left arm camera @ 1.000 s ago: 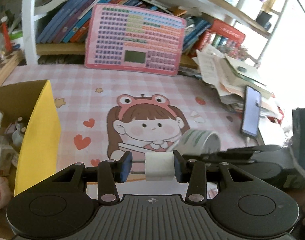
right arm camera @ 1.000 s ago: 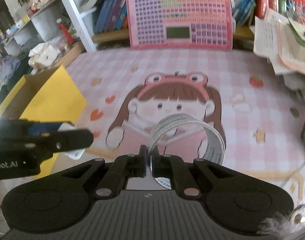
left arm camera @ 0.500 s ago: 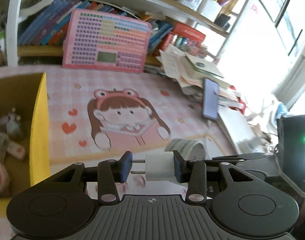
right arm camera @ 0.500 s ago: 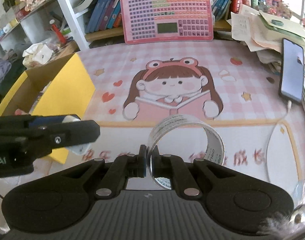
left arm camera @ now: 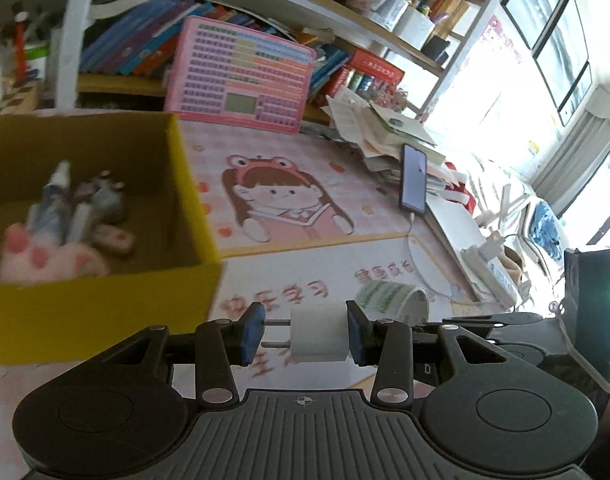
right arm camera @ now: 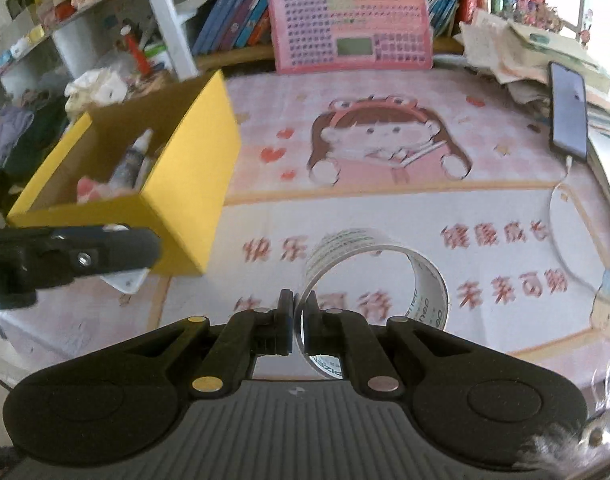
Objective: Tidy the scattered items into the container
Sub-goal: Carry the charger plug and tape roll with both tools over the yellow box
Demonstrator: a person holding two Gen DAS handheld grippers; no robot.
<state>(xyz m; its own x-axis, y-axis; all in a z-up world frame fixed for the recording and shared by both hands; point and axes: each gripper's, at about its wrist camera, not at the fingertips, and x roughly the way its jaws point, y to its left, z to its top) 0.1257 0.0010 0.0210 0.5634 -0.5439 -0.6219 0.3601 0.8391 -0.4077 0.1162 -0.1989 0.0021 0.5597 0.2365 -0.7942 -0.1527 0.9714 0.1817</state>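
Yellow box (left arm camera: 105, 308) sits at the desk's left, just ahead of my left gripper (left arm camera: 305, 334), which clamps a white plug adapter (left arm camera: 320, 333) by prongs and back. My right gripper (right arm camera: 299, 320) pinches the wall of a clear tape roll (right arm camera: 375, 276). I judge the prongs could slip off the pad, or the roll could twist loose. Inside the box: a spray bottle (left arm camera: 53, 200), a pink paw plush (left arm camera: 45, 258), small bits too blurred to name.
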